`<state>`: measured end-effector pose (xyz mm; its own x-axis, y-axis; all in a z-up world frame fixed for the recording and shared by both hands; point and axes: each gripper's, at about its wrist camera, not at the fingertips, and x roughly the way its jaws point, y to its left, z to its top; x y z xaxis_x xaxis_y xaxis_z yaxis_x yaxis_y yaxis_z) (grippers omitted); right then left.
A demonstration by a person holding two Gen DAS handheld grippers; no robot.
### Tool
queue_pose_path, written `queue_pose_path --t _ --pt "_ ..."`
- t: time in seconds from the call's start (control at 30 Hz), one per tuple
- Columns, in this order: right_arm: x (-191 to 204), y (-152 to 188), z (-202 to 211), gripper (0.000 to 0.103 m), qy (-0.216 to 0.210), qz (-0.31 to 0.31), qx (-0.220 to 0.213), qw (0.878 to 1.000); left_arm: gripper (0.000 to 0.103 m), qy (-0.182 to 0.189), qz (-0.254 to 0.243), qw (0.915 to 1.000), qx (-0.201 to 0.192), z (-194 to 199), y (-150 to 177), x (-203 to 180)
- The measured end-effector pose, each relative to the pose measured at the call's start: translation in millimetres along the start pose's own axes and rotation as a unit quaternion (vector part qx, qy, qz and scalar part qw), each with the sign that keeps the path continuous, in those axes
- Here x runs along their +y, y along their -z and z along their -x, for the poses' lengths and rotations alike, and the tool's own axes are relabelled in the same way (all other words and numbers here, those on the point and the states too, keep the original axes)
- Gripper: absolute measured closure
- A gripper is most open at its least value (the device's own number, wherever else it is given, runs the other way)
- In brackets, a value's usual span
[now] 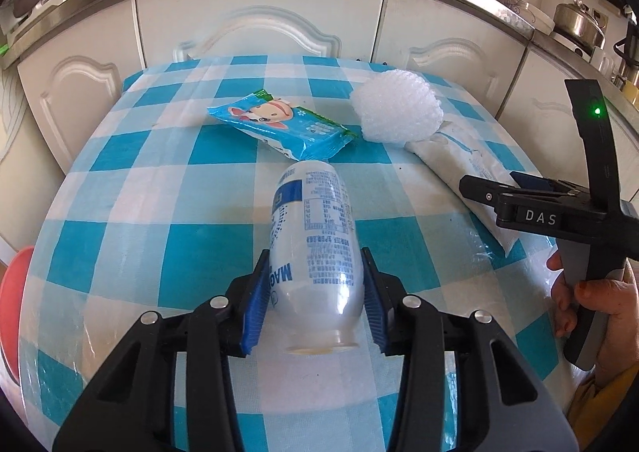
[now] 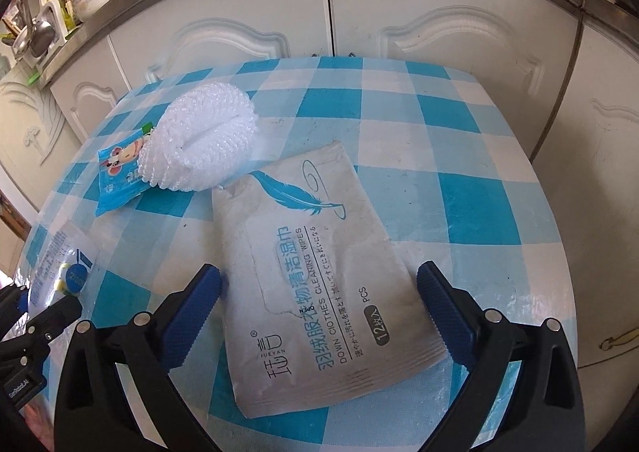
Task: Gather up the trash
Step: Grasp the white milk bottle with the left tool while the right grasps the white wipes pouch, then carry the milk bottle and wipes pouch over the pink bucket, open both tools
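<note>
now both hand-held grippers sit over trash on the checkered worktop [image 1: 167, 252].
left hand-held gripper [image 1: 315, 304] clasps the lying white bottle [image 1: 315, 236]; right hand-held gripper [image 2: 319, 312] spread wide astride the wipes pack [image 2: 315, 284]; bubble wrap ball [image 2: 203, 144] at 11 o'clock.

The lower end of the wipes packet [image 1: 471, 168] is covered by the right claw [image 1: 475, 188] in the left wrist view. In the right wrist view, the bottle [image 2: 56, 252] is cut by the left edge, and part of the snack wrapper [image 2: 118, 176] is hidden behind the bubble wrap ball [image 2: 203, 144]. A red object [image 1: 12, 304] is cut off and cannot be identified.
</note>
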<state>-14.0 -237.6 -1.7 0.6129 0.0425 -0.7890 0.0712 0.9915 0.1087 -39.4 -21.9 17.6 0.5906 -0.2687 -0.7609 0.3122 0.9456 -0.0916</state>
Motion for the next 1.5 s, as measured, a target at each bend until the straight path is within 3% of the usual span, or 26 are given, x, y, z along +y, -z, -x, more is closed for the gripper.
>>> queue_pose_path --t 0.27,0.83,1.17,1.5 --pt "5 3 -1 0.005 0.012 0.015 0.010 1.000 0.059 0.004 0.010 0.9999 -0.003 10 3 11" --pt "3 19 16 0.026 0.001 -0.001 -0.009 1.000 0.059 0.016 0.029 0.9993 -0.017 37 13 34" --pt "7 32 30 0.029 0.001 -0.034 -0.023 0.999 0.059 0.010 0.051 0.9983 -0.026 46 21 64" --pt "41 49 49 0.029 -0.013 -0.026 -0.048 0.998 0.059 -0.002 0.072 0.9965 -0.042 64 28 98"
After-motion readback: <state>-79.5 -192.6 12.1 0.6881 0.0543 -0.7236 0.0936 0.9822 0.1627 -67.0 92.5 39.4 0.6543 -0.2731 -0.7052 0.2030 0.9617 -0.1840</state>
